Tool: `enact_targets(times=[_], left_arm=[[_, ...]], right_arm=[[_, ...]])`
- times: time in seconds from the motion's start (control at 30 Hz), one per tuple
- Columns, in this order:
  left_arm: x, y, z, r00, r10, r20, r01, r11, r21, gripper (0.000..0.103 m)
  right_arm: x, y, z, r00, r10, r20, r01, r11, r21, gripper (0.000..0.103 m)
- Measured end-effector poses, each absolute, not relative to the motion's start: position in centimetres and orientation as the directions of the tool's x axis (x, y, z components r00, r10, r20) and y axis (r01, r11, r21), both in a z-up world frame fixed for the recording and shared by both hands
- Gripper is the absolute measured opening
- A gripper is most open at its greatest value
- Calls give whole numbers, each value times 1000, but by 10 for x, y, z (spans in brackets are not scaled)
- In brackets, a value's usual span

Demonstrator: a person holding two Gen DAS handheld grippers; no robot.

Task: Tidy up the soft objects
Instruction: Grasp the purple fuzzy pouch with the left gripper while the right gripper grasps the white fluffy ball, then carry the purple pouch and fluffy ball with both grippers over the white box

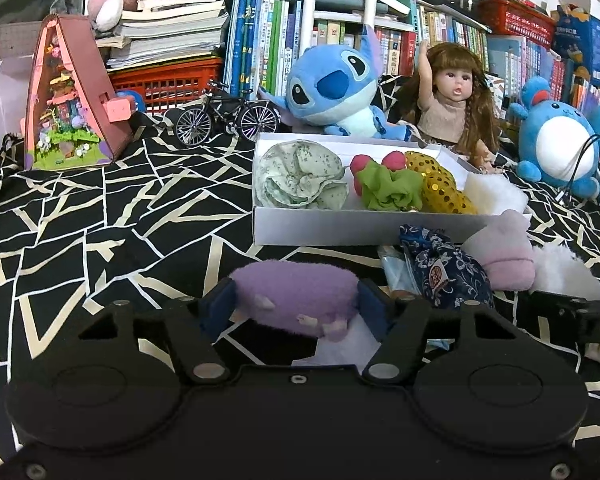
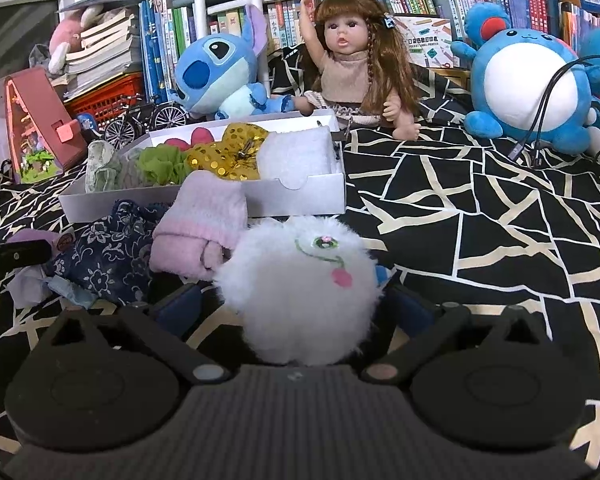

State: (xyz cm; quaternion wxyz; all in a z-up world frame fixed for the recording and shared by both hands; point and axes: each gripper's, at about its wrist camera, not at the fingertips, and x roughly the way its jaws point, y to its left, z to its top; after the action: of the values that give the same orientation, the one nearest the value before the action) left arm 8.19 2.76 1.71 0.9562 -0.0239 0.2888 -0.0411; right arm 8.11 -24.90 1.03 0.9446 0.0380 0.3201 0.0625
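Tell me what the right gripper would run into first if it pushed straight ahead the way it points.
The white fluffy pom-pom: it already sits between the fingers of the right gripper, filling most of the gap. Beyond it, probably the front wall of the white box, though depth is hard to judge here.

Black gripper (image 1: 296, 308) w/ blue pads, silver screws

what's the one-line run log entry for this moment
left gripper: shut on purple plush | right gripper: open around white fluffy pouch | white box: holds scrunchies | stage: pickup
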Motion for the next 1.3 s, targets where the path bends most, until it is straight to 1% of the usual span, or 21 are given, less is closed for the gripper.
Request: enact_targets(times=[0.03,0.1,0.13,0.2,0.4,0.53,0.77,1.0,1.17,1.3], left_arm=[[82,28,18,830,-91,-550,66,996,-66,63],[82,28,19,829,-91,-551,67,996,-63,63],[81,28,20,830,-92,-550,67,996,-64,62],[80,28,23,834,-92,-544,66,996,-66,62],[79,32,37,848,-102,-520,69,994,-82,62],[83,38,48,853,-111,-509,68,992,-103,62],[97,48,74,866,-120,-485,67,990,-126,62],[122,51,105,871,-162,-464,87,980,-178,62],[144,45,122,879,-166,-447,95,980,-176,62],[172,41,133,864,-187,-468,100,974,-203,62]], right_arm=[[81,-248,11,787,140,-601,-94,990,107,96],[80,-247,12,787,142,-600,-99,990,104,87],[80,-247,13,787,146,-599,-101,989,108,85],[80,-249,16,788,149,-597,-95,988,120,74],[81,-252,23,790,156,-592,-89,986,141,72],[80,-254,33,804,150,-575,-84,987,139,72],[88,-259,61,827,169,-536,-87,981,176,72],[114,-259,93,835,214,-507,-118,969,216,72],[140,-257,112,830,238,-504,-134,963,233,72],[168,-255,126,814,264,-517,-151,956,250,72]])
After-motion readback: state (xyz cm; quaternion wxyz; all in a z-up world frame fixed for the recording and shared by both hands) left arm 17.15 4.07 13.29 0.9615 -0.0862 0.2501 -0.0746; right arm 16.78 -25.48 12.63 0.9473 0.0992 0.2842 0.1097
